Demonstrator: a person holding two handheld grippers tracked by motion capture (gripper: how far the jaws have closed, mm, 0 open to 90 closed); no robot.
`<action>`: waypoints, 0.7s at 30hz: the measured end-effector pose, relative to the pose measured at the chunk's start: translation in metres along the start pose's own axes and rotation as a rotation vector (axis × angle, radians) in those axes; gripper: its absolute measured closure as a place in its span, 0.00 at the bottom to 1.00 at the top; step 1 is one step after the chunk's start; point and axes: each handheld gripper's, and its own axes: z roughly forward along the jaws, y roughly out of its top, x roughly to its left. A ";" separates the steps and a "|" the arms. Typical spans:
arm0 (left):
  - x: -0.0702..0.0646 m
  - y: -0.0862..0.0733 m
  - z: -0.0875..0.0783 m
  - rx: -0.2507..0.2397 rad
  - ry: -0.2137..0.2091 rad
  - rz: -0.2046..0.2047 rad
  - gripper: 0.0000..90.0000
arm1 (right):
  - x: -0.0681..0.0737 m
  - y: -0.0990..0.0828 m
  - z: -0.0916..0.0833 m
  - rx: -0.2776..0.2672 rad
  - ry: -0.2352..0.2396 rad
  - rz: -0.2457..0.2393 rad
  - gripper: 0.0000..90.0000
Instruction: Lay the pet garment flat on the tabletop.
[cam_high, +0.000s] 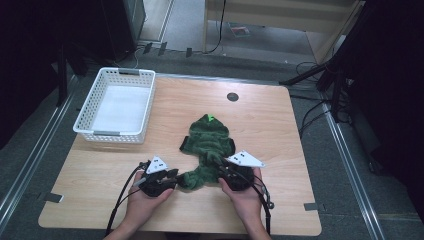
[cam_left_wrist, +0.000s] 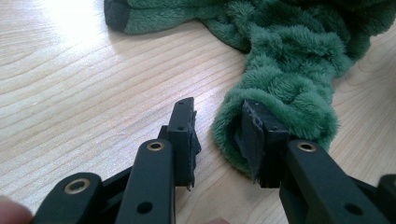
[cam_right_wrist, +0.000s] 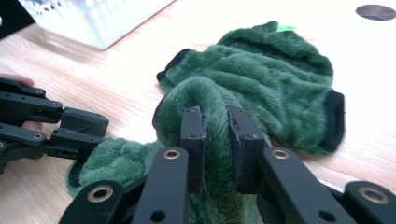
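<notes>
The dark green plush fleece garment (cam_high: 207, 147), small, hooded and black-cuffed, lies near the middle of the pale wooden bench (cam_high: 280, 125), hood pointing away from the person and its long axis running from hood down to the near hem. That near end sits between the 2 hands, so both are about equally close to it.

The right claw (cam_right_wrist: 215, 140) is clamped on a raised fold of the fleece, the pile bulging over and between its 2 black jaws; the fold stands lifted off the bench, the rest of the garment trailing away beyond it.

The left claw (cam_left_wrist: 219, 140) stands partly apart at the garment's near left end: 1 jaw is buried in the rolled tube of fleece, the other rests bare on the wood beside it, so nothing is pinched yet. Its likely grip lies just to that jaw's side.

A white perforated plastic basket (cam_high: 90, 112) stands well left of the garment, beyond its hood end.
</notes>
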 end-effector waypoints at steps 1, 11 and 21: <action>0.000 0.000 0.000 0.000 -0.001 0.000 0.73 | -0.005 -0.002 -0.005 -0.014 -0.002 0.025 0.87; 0.000 0.000 0.000 0.000 -0.001 -0.002 0.73 | -0.020 -0.016 -0.020 -0.026 -0.021 0.105 0.85; 0.001 0.000 0.000 -0.004 -0.003 -0.003 0.73 | -0.038 -0.036 -0.041 -0.020 -0.041 0.177 0.81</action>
